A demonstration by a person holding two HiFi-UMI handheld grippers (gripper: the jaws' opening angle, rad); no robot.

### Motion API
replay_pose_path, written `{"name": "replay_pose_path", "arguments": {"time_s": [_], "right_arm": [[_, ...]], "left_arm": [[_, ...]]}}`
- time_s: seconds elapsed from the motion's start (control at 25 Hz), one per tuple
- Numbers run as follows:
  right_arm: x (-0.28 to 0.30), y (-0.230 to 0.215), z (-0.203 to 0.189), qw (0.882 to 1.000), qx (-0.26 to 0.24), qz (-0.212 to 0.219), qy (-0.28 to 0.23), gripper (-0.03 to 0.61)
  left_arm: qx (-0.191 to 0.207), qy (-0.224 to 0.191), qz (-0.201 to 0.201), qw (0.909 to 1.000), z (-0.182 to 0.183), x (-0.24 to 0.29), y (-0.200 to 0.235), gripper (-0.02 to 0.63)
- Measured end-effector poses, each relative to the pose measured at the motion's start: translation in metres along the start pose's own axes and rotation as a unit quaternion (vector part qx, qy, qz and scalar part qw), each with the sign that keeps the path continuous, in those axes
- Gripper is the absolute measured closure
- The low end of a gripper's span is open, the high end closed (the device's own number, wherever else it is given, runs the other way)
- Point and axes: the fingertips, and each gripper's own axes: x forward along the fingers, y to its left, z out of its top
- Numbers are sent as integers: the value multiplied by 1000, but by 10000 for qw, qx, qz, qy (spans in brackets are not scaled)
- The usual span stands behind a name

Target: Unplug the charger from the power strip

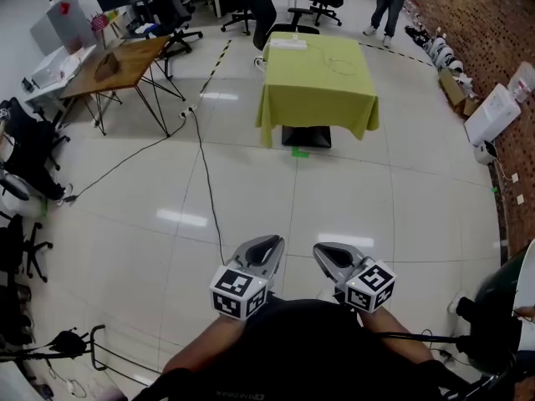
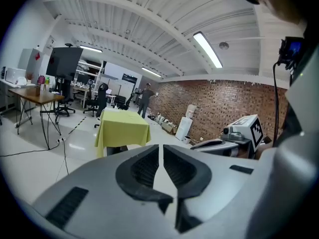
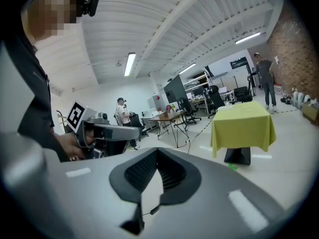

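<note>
Left gripper [image 1: 269,244]: we see fingers pressed together, empty, lower centre.
Right gripper [image 1: 323,250]: fingers likewise closed, empty.
Counter [image 1: 318,82]: yellow-green cloth, upper centre.

Two hand-held grippers [image 1: 270,244] [image 1: 327,250], two tables [image 1: 322,90] [image 1: 134,57]

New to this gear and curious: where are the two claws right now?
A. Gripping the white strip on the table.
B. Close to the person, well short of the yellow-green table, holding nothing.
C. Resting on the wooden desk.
B: the left claw and right claw are shut and empty over the floor near the person, with the yellow-green table far ahead.
</note>
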Motion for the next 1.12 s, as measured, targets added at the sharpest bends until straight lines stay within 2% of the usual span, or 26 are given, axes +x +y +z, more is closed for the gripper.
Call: {"name": "replay_pose_path", "arguments": {"time_s": [0.24, 0.44, 0.6, 0.84, 1.12], "right_arm": [[26, 16, 8, 9999, -43, -152, 10, 577], [47, 32, 10, 9993, 36, -379, -52, 576], [60, 35, 11, 9988, -21, -491, -14, 575], [64, 9, 26, 9975, 10, -699, -117, 575], [108, -45, 55, 9984, 97, -530, -182, 576]], "left_arm": [[-47, -16, -107, 9999, 2, -18, 25, 588], [90, 59, -505, 9987, 3, -26, 29, 594], [91, 90, -646, 9978, 1, -28, 43, 594], [81, 97, -665, 9977, 8, -10, 64, 607], [67, 240, -341, 9991, 34, 27, 115, 607]]}}
